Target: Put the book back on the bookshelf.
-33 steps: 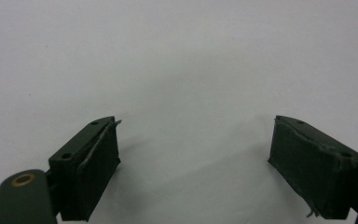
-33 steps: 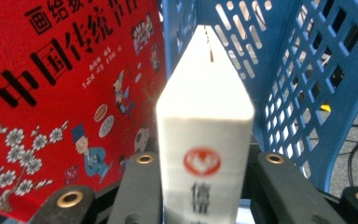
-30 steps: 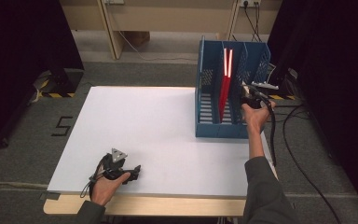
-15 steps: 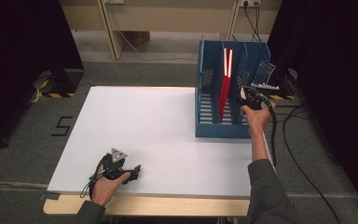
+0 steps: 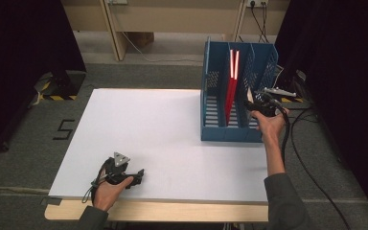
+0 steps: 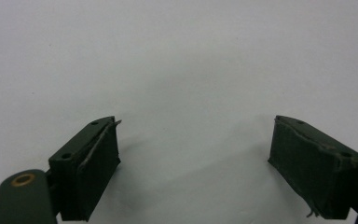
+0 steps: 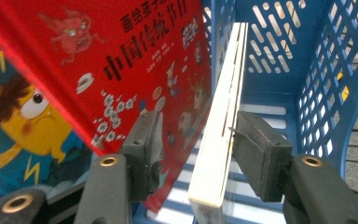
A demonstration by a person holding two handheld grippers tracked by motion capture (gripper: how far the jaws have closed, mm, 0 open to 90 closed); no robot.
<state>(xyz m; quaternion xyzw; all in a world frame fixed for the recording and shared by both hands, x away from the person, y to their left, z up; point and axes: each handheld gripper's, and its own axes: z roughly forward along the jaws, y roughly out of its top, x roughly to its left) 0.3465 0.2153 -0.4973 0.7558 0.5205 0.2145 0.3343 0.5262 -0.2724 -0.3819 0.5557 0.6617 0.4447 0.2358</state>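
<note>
A blue file rack (image 5: pixel 230 132) stands at the table's right edge, and a red picture book (image 5: pixel 230 91) leans in its middle slot. My right gripper (image 5: pixel 257 102) sits at the rack's right slot. In the right gripper view a thin book seen edge-on, with a pale edge (image 7: pixel 219 140), stands between the jaws of the right gripper (image 7: pixel 198 140). These jaws have just been opening, so the pads stand off the book. The red book's cover (image 7: pixel 98 70) lies left of it. Near the front left, my left gripper (image 5: pixel 135 175) rests on the table, open and empty (image 6: pixel 193 140).
The white table top (image 5: pixel 148 124) stretches wide between the two hands. The rack's blue mesh wall (image 7: pixel 326 79) runs close along the right jaw. Dark curtains and a cable (image 5: pixel 311 158) lie off the table's right side.
The right gripper has drawn back a little toward the near side from the rack's right slot, leaving the thin book standing there. The left hand has stayed put.
</note>
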